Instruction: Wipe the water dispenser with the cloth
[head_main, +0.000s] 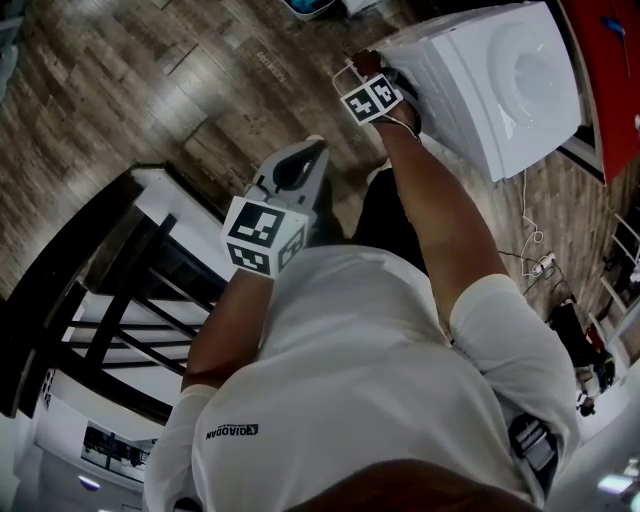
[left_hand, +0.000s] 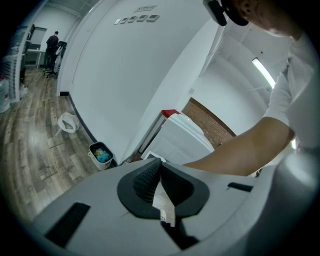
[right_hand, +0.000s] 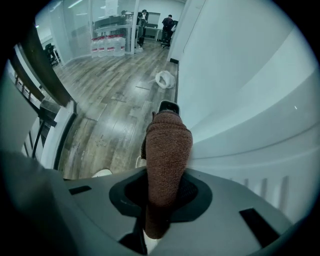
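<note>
From the head view, the person's right arm reaches out to the white water dispenser (head_main: 500, 80), a boxy cabinet with a smooth top. The right gripper (head_main: 378, 85) is against its near upper edge. A bit of brown cloth (head_main: 367, 62) shows at the gripper's tip, where it meets the dispenser. The left gripper (head_main: 305, 160) is held back near the person's chest, well apart from the dispenser. The floor (head_main: 120, 90) is grey-brown wood planks, and a black-and-white frame (head_main: 130, 300) stands at the left.

In the left gripper view, the left gripper (left_hand: 160, 170) has its ribbed black jaws clenched together, with no cloth between them. Beyond them are the dispenser (left_hand: 182, 142), the person's forearm (left_hand: 240, 155), a small bin (left_hand: 101, 154) at the foot of a plain white wall (left_hand: 125, 75), and a white bag (left_hand: 68, 121) on the planks.

In the right gripper view, the right gripper (right_hand: 167, 187) is grasping the cloth (right_hand: 167, 150). The cloth is a folded strip of coarse brown knit that is pinched between the jaws and stands up past them with a rounded end. That end lies right beside the dispenser's smooth white wall (right_hand: 250, 125). Whether they touch cannot be told from this view. To the left, the plank floor (right_hand: 115, 100) runs back to a white bag (right_hand: 164, 78) and a row of water bottles (right_hand: 107, 46).
</note>
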